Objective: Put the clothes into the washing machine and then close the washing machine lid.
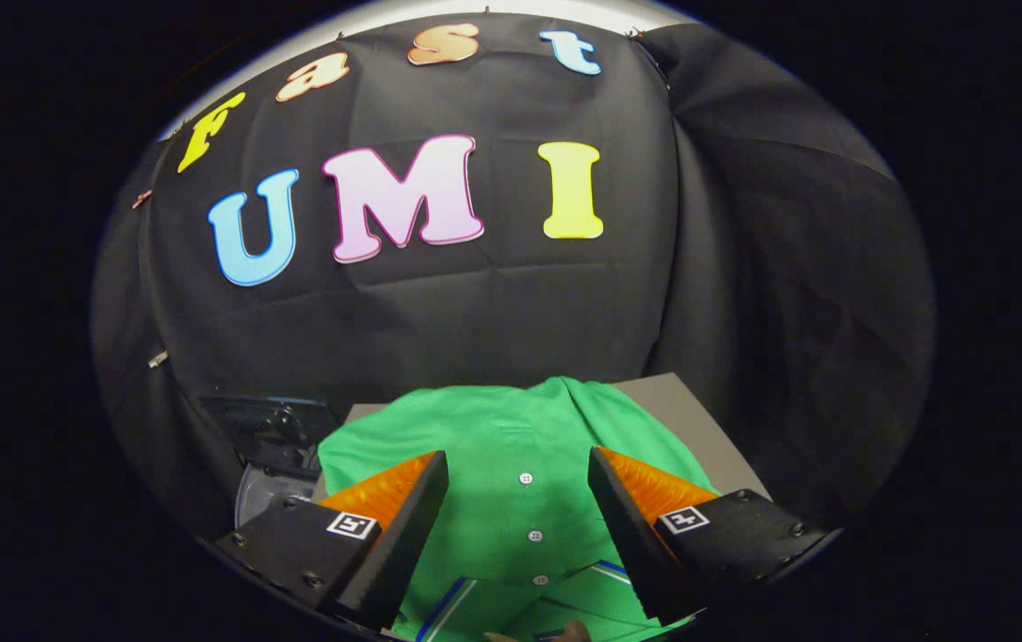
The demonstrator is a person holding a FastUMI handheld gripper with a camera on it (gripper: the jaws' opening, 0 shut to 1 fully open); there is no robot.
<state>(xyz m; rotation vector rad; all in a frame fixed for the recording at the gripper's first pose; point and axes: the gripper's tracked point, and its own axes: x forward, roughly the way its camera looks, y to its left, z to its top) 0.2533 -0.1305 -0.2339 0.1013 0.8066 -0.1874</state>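
Our gripper, jaws spread and empty, hovers above the green shirt on the desk; its button placket runs straight ahead between them, washing machine to the left.

shirt on table | between fingers | washing machine left

A: State the garment colour.
B: The shirt is solid green, with small white buttons down the front and a blue-and-white striped collar edge.
A: Supporting surface?
B: The table is plain grey.
A: Remaining item?
B: The washing machine is dark grey, with a lighter grey rim.
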